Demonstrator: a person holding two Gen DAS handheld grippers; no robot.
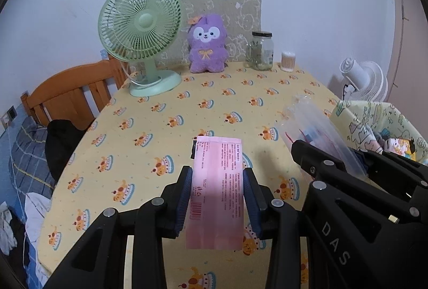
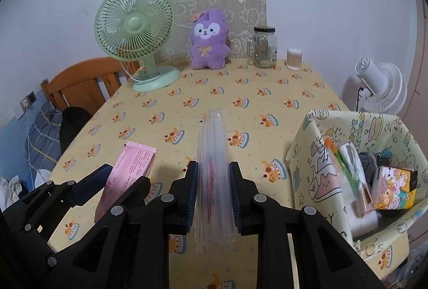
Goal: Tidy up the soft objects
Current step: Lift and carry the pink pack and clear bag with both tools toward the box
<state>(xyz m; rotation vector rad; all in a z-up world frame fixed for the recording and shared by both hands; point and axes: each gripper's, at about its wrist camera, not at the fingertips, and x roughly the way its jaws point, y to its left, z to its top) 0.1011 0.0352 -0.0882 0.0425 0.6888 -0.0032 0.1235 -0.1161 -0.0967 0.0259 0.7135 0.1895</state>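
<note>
My left gripper (image 1: 218, 176) is shut on a flat pink packet (image 1: 217, 190) with printed text, held above the yellow tablecloth. The same pink packet (image 2: 131, 168) shows at the lower left of the right wrist view, between the left gripper's jaws. My right gripper (image 2: 214, 171) is shut on a clear plastic bag (image 2: 214, 168) seen edge-on, with red markings inside. That clear bag (image 1: 315, 125) appears at the right of the left wrist view, with the right gripper (image 1: 302, 152) shut on it. A purple plush toy (image 1: 207, 44) sits upright at the table's far edge.
A green desk fan (image 1: 140, 29) stands far left on the table (image 1: 160, 133). A glass jar (image 1: 261, 50) and a cotton-swab tub (image 1: 288, 61) stand far right. A cartoon-print fabric basket (image 2: 315, 152) holding packets sits at the right. A white fan (image 2: 379, 85) and a wooden chair (image 1: 72, 96) flank the table.
</note>
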